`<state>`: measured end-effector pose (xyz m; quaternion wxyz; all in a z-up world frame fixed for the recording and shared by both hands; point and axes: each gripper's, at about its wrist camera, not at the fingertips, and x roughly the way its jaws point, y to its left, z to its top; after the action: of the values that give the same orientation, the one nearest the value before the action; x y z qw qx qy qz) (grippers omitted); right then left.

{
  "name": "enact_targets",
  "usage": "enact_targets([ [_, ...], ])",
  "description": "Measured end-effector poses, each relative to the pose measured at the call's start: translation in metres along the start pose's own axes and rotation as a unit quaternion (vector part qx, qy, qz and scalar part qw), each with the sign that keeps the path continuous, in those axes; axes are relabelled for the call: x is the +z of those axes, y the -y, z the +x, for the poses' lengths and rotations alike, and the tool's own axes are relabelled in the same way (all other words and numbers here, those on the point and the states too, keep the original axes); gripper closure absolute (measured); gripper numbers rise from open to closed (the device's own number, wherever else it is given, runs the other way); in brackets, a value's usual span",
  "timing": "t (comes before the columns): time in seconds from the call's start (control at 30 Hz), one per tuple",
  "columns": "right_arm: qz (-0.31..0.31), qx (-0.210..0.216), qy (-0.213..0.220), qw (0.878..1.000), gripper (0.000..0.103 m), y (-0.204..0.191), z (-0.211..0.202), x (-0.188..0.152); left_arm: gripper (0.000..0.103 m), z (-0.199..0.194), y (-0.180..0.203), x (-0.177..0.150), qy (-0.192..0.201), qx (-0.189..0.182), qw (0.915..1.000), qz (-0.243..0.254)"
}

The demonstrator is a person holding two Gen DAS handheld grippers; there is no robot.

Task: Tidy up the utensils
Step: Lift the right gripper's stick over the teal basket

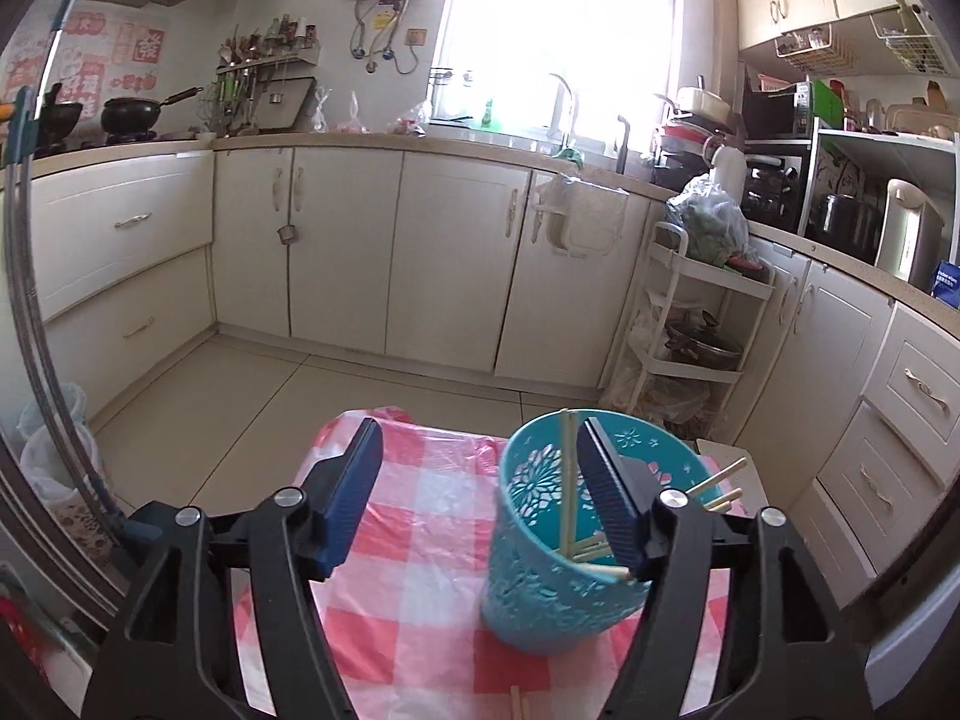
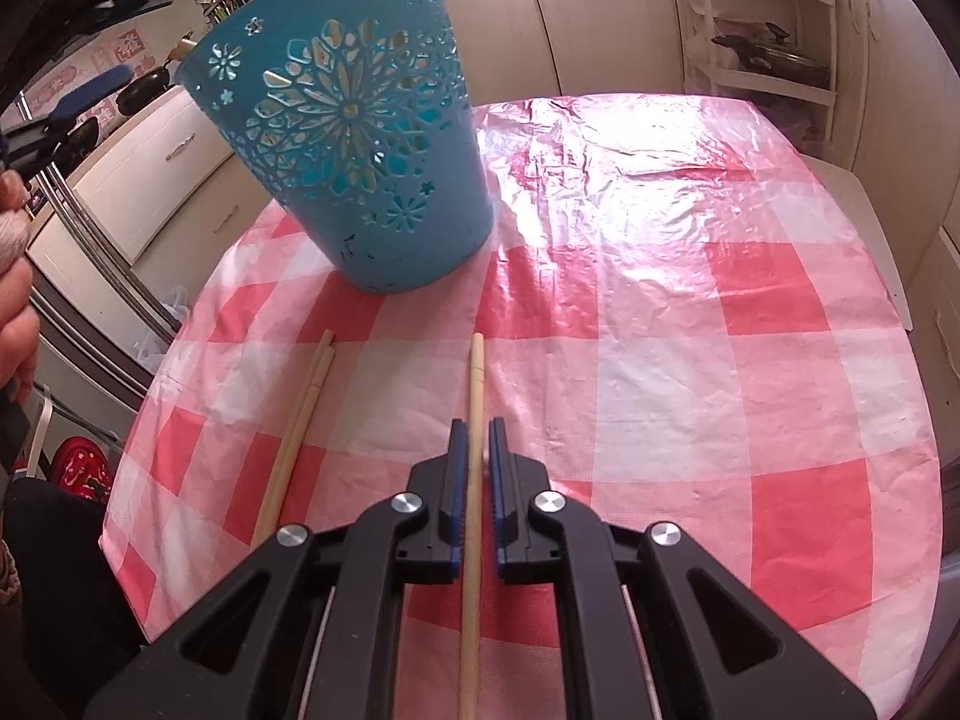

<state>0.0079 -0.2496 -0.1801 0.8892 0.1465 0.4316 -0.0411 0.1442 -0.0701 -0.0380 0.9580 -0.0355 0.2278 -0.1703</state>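
A teal perforated basket [image 1: 558,540] stands on the red-and-white checked table [image 1: 414,600] and holds several wooden chopsticks [image 1: 567,480]. My left gripper [image 1: 480,438] is open above the table, its right finger over the basket's rim. In the right wrist view the basket [image 2: 354,138] stands at the far left of the table [image 2: 690,330]. My right gripper [image 2: 475,426] has its jaws nearly closed around one chopstick [image 2: 475,396] that lies lengthwise between them. Two more chopsticks [image 2: 300,414] lie together on the cloth to its left.
Kitchen cabinets [image 1: 336,252] run along the far wall beyond a tiled floor. A white shelf trolley [image 1: 690,324] with pots stands beyond the table on the right. A person's hand [image 2: 15,300] is at the left edge.
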Motion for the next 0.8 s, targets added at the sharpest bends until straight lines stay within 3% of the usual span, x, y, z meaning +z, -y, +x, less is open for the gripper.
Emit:
enact_targets([
  [0.17, -0.087, -0.079, 0.008, 0.993, 0.096, -0.030, 0.004, -0.006, 0.035, 0.000, -0.039, -0.009, -0.031, 0.006, 0.9978, -0.058],
  [0.37, -0.094, -0.090, 0.004, 0.991, 0.097, -0.033, 0.005, -0.006, 0.035, 0.003, -0.064, -0.015, -0.051, 0.002, 0.9950, -0.086],
  [0.47, -0.043, -0.042, 0.004, 0.998, 0.097, -0.022, -0.010, -0.005, 0.035, 0.006, -0.070, -0.017, -0.063, 0.002, 0.9938, -0.092],
  [0.57, -0.012, 0.010, 0.053, 0.998, 0.097, -0.025, -0.050, 0.003, 0.035, 0.008, -0.072, -0.016, -0.068, 0.000, 0.9924, -0.102],
  [0.67, 0.004, 0.056, 0.113, 0.992, 0.097, -0.032, -0.098, 0.024, 0.035, 0.011, -0.077, -0.017, -0.074, 0.001, 0.9907, -0.114],
  [0.8, 0.008, 0.105, 0.197, 0.975, 0.097, -0.047, -0.147, 0.068, 0.035, 0.013, -0.078, -0.018, -0.080, 0.000, 0.9890, -0.125],
])
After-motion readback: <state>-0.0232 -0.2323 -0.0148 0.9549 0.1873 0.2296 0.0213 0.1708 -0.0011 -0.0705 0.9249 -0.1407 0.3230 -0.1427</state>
